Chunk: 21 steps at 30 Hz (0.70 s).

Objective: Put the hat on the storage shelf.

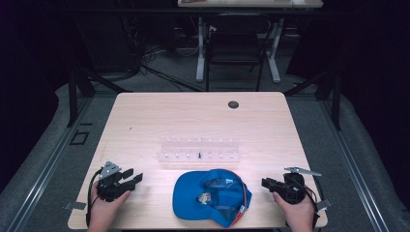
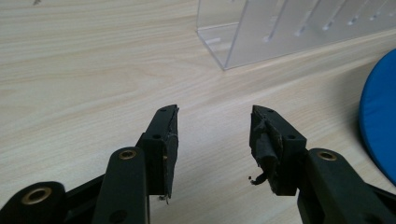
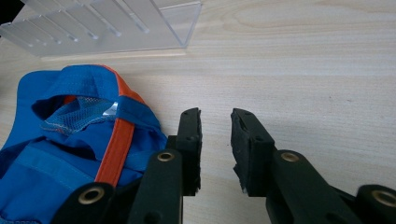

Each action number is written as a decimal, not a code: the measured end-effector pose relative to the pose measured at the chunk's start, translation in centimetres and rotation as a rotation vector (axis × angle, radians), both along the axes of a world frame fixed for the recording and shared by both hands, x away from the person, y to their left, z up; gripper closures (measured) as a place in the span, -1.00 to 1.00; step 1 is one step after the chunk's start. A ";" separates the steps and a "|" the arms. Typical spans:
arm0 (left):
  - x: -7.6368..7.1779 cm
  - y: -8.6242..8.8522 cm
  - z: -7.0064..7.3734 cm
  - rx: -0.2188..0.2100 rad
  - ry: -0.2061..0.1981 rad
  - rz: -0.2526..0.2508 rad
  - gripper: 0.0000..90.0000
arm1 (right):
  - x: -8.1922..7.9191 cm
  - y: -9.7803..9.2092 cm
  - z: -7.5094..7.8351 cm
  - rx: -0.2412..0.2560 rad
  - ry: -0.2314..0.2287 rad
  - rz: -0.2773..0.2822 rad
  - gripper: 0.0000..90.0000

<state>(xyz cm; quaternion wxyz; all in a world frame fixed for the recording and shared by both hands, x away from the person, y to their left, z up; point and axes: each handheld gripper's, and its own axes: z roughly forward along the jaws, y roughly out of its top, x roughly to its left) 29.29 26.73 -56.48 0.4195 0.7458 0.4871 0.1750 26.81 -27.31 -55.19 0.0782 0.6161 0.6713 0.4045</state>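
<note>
One pale wooden table (image 1: 145,116) carries everything here, with a small dark round grommet (image 1: 233,104) set near its far edge at about 1 o'clock from the centre. Next in size, a blue baseball cap (image 1: 212,197) with orange trim lies upside down at 6 o'clock, close to the near edge. A clear acrylic rack (image 1: 199,150) with rows of pegs sits just past the cap, toward 12 o'clock, apart from it. The left gripper (image 1: 129,178) rests at 8 o'clock in the person's left hand (image 1: 107,209), its jaws spread wide over bare wood, holding nothing. The right gripper (image 1: 267,183) sits at 4 o'clock in the right hand (image 1: 296,210), jaws parted by a narrower gap, empty, just beside the cap's edge.
</note>
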 end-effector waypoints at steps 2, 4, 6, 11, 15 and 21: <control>0.0 0.0 0.0 -0.002 0.003 -0.001 0.17 | 0.0 0.2 0.1 -0.001 0.010 0.009 0.61; 0.0 -0.1 0.0 0.001 0.005 -0.006 0.16 | -0.1 0.4 0.1 0.007 0.019 0.012 0.61; -0.1 -0.1 0.0 0.002 0.003 -0.006 0.16 | -0.2 0.7 0.1 0.012 0.030 0.025 0.60; -0.1 -0.2 0.0 0.009 0.003 -0.010 0.15 | -0.3 1.1 0.3 0.019 0.037 0.037 0.58; -0.2 -0.1 0.1 0.006 0.002 -0.012 0.14 | -0.3 1.9 0.3 0.024 0.061 0.051 0.58; -0.1 -0.4 0.0 0.020 0.006 -0.019 0.13 | -0.4 3.0 0.1 -0.016 0.080 0.082 0.53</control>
